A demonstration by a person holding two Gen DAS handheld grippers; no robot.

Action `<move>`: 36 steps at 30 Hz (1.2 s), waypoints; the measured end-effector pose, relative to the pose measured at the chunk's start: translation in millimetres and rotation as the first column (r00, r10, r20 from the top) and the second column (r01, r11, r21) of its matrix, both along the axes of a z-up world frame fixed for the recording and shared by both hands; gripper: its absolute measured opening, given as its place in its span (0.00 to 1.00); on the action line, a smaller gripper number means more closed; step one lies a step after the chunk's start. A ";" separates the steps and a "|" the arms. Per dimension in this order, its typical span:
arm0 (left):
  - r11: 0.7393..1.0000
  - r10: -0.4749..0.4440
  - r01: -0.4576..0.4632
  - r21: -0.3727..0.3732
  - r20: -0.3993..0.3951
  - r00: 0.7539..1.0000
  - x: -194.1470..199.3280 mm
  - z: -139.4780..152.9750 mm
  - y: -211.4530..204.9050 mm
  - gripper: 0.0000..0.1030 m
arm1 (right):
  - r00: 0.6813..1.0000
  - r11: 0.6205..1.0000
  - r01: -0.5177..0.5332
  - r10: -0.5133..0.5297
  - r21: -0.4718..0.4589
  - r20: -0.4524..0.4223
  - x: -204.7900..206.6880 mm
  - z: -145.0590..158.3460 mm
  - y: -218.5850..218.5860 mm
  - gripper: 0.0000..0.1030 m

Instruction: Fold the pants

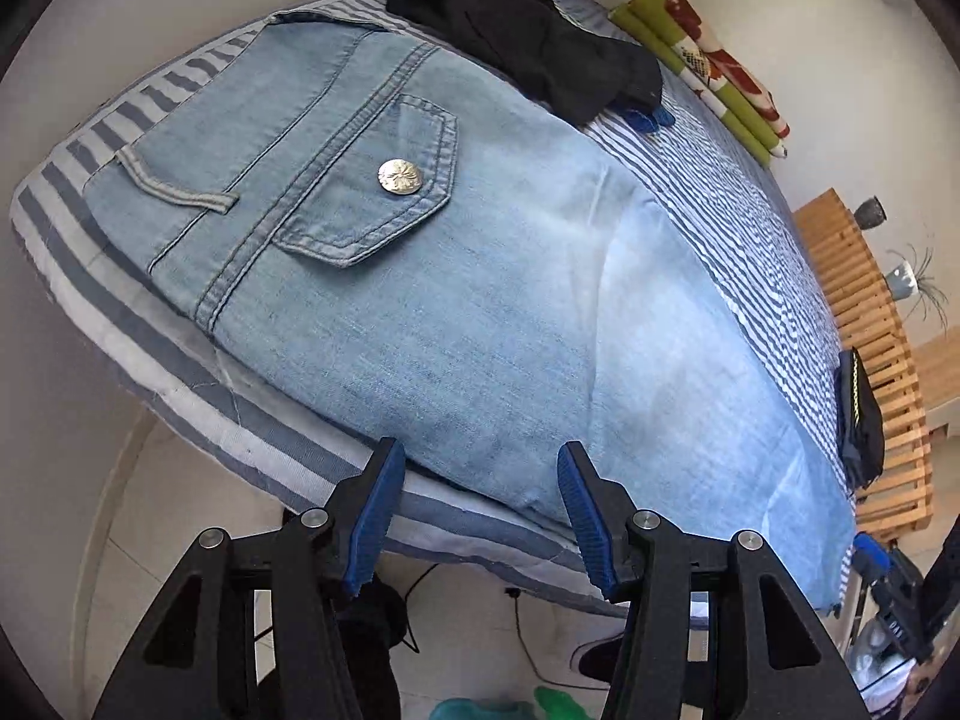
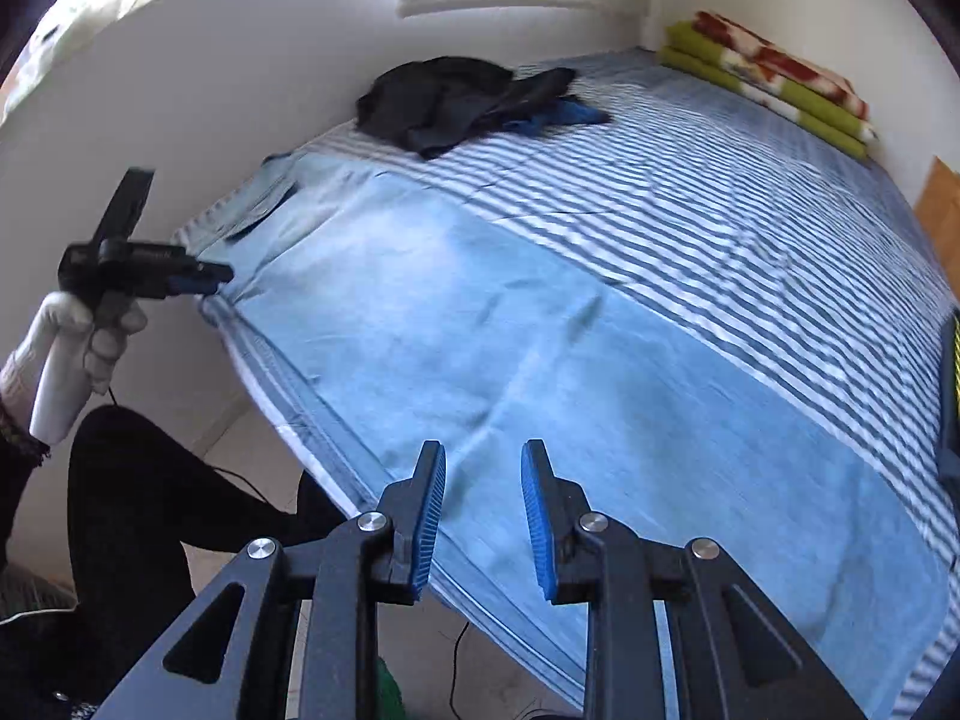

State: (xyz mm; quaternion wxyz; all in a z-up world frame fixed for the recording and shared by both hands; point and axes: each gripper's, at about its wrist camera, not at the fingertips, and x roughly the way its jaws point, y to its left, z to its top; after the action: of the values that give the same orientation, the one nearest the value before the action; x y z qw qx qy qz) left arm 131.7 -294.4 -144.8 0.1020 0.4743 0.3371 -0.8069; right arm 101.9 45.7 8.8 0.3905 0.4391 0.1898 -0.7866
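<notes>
Two grippers hung at the near edge of the bed, both empty. Jeans lay flat along that edge on the striped sheet, waistband and buttoned back pocket toward the left end, the legs running off to the right.

Risks, left first: the left gripper sat just off the denim's near edge, so closing there could pinch the sheet with the jeans, or only the top layer, and a lift would drag the bedding or peel the layers apart. A dark heap of clothes lay touching or overlapping the far side of the jeans near the waist; folding toward it could snag it, I judged. Further right, the right gripper faced the leg section, where a diagonal crease showed; folding over that would likely lock the wrinkle in. Uneven lifting between the two sides would skew the fold.

Pose: left fingers spread wide, pointing in over the bed edge around thigh level. From the right wrist view the left gripper was held level in a white-gloved hand, tips at the mattress edge. Right fingers were parted, less widely, angled down at the jeans from the near side, nothing between them.
</notes>
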 end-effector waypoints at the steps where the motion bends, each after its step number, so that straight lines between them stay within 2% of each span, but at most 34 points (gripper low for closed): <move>1: 1.000 0.010 -0.010 0.014 -0.004 1.000 1.7 -1.7 -1.4 0.55 | 0.999 0.999 -0.040 0.040 0.012 0.009 4.2 -6.1 -18.5 0.23; 5: 0.999 0.036 -0.036 0.039 -0.013 0.999 5.2 -7.8 -5.0 0.55 | 0.990 0.991 -0.133 0.130 0.034 0.059 8.6 -30.5 -82.5 0.23; 9: 0.996 0.075 -0.074 0.041 -0.032 0.997 -0.8 -3.7 -13.1 0.26 | 0.978 0.980 -0.190 0.185 0.049 0.098 13.1 -49.4 -127.0 0.23; 12: 0.995 0.083 -0.080 0.052 -0.053 0.995 -2.9 3.5 -19.4 0.16 | 0.968 0.971 -0.234 0.228 0.049 0.105 19.3 -52.8 -148.3 0.23; 15: 0.996 0.080 -0.077 0.044 -0.072 0.994 -4.6 11.4 -20.7 0.12 | 0.963 0.964 -0.261 0.255 0.055 0.088 22.6 -53.6 -168.4 0.23; 18: 0.996 0.079 -0.075 0.046 -0.090 0.993 -8.1 18.5 -22.6 0.10 | 0.954 0.960 -0.280 0.275 0.030 0.116 22.5 -52.4 -184.4 0.24; 19: 0.996 0.080 -0.075 0.047 -0.096 0.992 -10.0 21.3 -23.5 0.10 | 0.952 0.958 -0.286 0.281 0.029 0.124 23.5 -52.7 -189.7 0.25; 20: 0.996 0.079 -0.075 0.044 -0.103 0.992 -11.6 24.6 -24.3 0.09 | 0.948 0.956 -0.294 0.287 0.027 0.135 24.6 -53.5 -194.0 0.32; 21: 0.997 0.074 -0.070 0.039 -0.108 0.991 -14.2 27.1 -23.8 0.09 | 0.946 0.954 -0.298 0.293 0.024 0.136 25.9 -54.3 -197.6 0.35; 25: 0.998 0.057 -0.055 0.016 -0.106 0.993 -19.2 31.0 -21.9 0.09 | 0.958 0.955 -0.283 0.277 0.091 0.074 26.6 -65.4 -209.8 0.35; 26: 0.998 0.056 -0.055 0.013 -0.105 0.993 -17.8 30.9 -21.8 0.09 | 0.959 0.956 -0.277 0.269 0.093 0.088 24.6 -67.2 -211.3 0.27; 27: 0.998 0.055 -0.054 0.011 -0.105 0.993 -17.0 30.4 -21.4 0.09 | 0.961 0.961 -0.264 0.255 0.081 0.105 20.7 -66.8 -210.9 0.06; 31: 0.998 0.065 -0.064 0.010 -0.102 0.993 -8.4 26.0 -20.6 0.10 | 0.965 0.975 -0.219 0.213 0.024 0.152 2.2 -54.2 -206.1 0.04; 32: 0.998 0.065 -0.062 0.031 -0.097 0.993 -3.9 22.9 -20.9 0.16 | 0.966 0.977 -0.212 0.207 0.018 0.152 -1.3 -51.5 -205.4 0.04; 33: 0.997 0.053 -0.048 0.053 -0.091 0.994 -2.4 19.2 -19.4 0.27 | 0.966 0.978 -0.210 0.205 0.012 0.158 -4.0 -49.8 -205.2 0.04; 34: 0.997 0.041 -0.036 0.063 -0.082 0.996 -1.1 15.6 -16.9 0.32 | 0.964 0.978 -0.211 0.207 0.006 0.166 -5.2 -49.0 -205.0 0.04; 36: 0.997 0.027 -0.023 0.073 -0.054 0.998 2.4 8.1 -11.5 0.49 | 0.961 0.976 -0.216 0.212 0.004 0.178 -4.1 -49.6 -205.2 0.04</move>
State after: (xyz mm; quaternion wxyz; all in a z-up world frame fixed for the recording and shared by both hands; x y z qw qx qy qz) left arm 134.1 -305.9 -136.8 0.0855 0.4510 0.3748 -0.8055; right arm 97.8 -159.5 -40.8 0.4832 0.4887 0.2098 -0.6955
